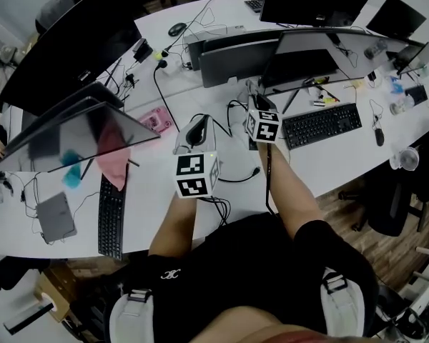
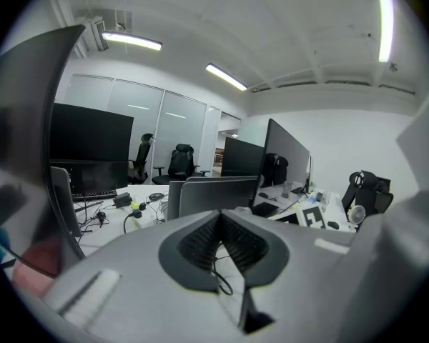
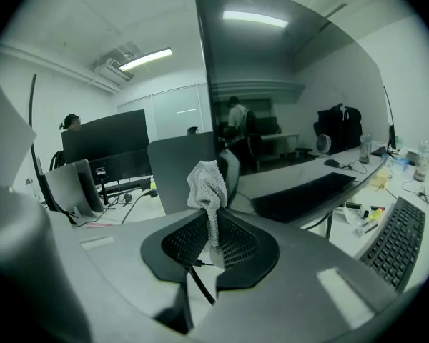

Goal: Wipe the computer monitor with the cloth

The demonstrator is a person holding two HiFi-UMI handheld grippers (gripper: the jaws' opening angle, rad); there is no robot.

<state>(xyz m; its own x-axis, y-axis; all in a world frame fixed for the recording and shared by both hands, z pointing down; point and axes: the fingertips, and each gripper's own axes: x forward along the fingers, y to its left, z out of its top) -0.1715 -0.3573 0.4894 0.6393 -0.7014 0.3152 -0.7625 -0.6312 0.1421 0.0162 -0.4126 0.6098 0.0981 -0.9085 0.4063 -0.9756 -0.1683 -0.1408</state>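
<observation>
Two claws over tabletop (image 1: 322,164), side by side. L claw (image 2: 220,219) clenched, nothing in it. R claw (image 3: 213,219) grips white cloth (image 3: 206,181), bunch sticking up past it; monitor (image 3: 293,84) just beyond at 1 o'clock, keyboard (image 3: 397,241) at 3 o'clock.

The cloth (image 3: 206,180) is a small, off-white piece of coarse, net-like weave. It is crumpled into a bunch and stands upright, with its lower end pinched in the closed jaws of the right gripper (image 3: 211,224). In the right gripper view it sits just left of centre, its bunched top pointing to 12 o'clock.

The computer monitor (image 3: 293,84) is wide and flat, with a dark, glossy screen that is switched off and mirrors the ceiling light and the room. It rises just behind the cloth and fills that view from 12 to 3 o'clock. In the head view the monitor (image 1: 306,59) stands at 1 o'clock on the white desk (image 1: 322,164).
</observation>
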